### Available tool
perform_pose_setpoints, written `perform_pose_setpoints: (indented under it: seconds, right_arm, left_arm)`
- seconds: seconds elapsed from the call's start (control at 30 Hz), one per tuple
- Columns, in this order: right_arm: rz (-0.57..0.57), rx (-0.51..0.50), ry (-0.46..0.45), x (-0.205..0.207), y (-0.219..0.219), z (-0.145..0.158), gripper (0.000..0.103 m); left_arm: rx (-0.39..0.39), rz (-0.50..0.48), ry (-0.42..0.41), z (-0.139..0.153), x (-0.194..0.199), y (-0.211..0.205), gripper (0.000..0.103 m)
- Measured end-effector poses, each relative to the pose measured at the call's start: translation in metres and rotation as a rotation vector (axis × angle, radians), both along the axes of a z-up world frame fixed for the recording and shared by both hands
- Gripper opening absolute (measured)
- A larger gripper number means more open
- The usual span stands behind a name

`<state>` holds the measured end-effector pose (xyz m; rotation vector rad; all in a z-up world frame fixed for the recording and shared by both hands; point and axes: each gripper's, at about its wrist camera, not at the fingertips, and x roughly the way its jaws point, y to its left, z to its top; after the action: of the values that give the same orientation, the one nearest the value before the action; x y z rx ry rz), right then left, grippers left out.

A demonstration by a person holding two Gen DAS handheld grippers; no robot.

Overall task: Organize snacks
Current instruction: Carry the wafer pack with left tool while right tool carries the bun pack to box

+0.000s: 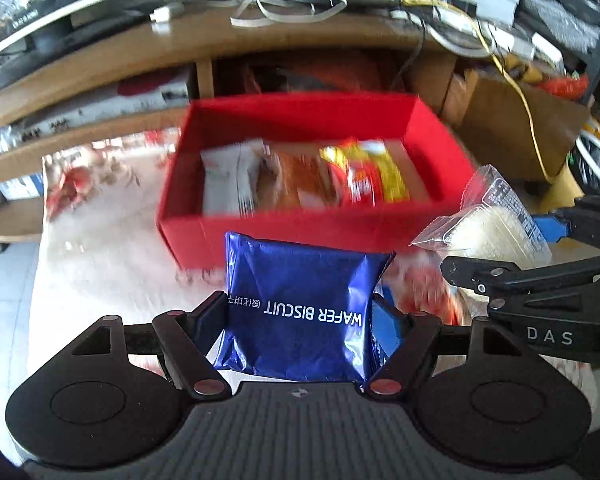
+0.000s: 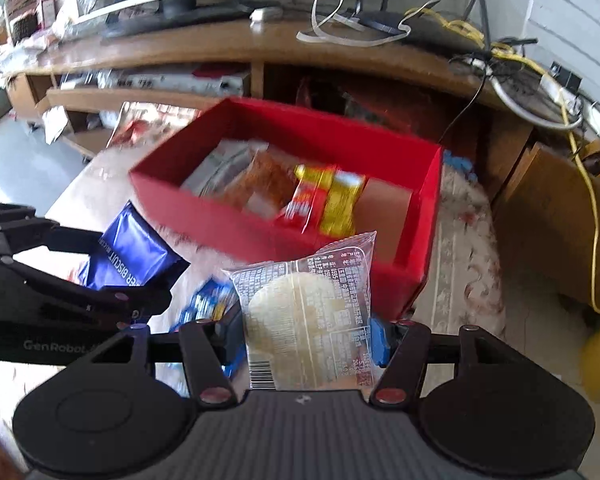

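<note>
My left gripper (image 1: 300, 316) is shut on a blue wafer biscuit pack (image 1: 300, 280), held just in front of an open red box (image 1: 260, 228). My right gripper (image 2: 306, 332) is shut on a clear-wrapped pale round cake (image 2: 304, 308), held near the box's (image 2: 228, 220) front right corner. The box holds a white packet (image 1: 228, 180), an orange packet (image 1: 296, 180) and a red-and-yellow packet (image 1: 368, 176). The blue pack (image 2: 132, 256) and the left gripper show at the left of the right wrist view; the cake (image 1: 488, 224) and right gripper show at the right of the left wrist view.
The box stands on a table with a floral cloth (image 2: 460, 240). Another blue snack pack (image 2: 208, 304) lies on the cloth under my right gripper. A wooden TV stand (image 2: 260, 48) with shelves, cables and a router stands behind. A cardboard box (image 1: 512, 128) sits at the right.
</note>
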<state>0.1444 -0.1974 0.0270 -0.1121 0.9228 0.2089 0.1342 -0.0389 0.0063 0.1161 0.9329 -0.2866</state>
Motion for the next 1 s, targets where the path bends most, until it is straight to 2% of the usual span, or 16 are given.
perform_pose_setpoints:
  seconds: [0.23, 0.5, 0.63, 1.0]
  right_arm:
    - [-0.063, 0.023, -0.084, 0.035, -0.008, 0.024, 0.057]
    - [-0.095, -0.008, -0.119, 0.073, -0.007, 0.025, 0.057]
    - [-0.098, -0.051, -0.132, 0.085, -0.003, 0.022, 0.057]
    - [-0.118, -0.078, -0.086, 0.118, -0.002, -0.006, 0.057]
  left_arm:
    - [-0.04, 0.036, -0.083, 0.025, 0.032, -0.007, 0.079]
    - [-0.025, 0.064, -0.141, 0.033, 0.067, -0.015, 0.079]
    - [0.0, 0.078, -0.151, 0.029, 0.079, -0.019, 0.079]
    - [0.062, 0.099, -0.12, 0.006, 0.108, -0.025, 0.079]
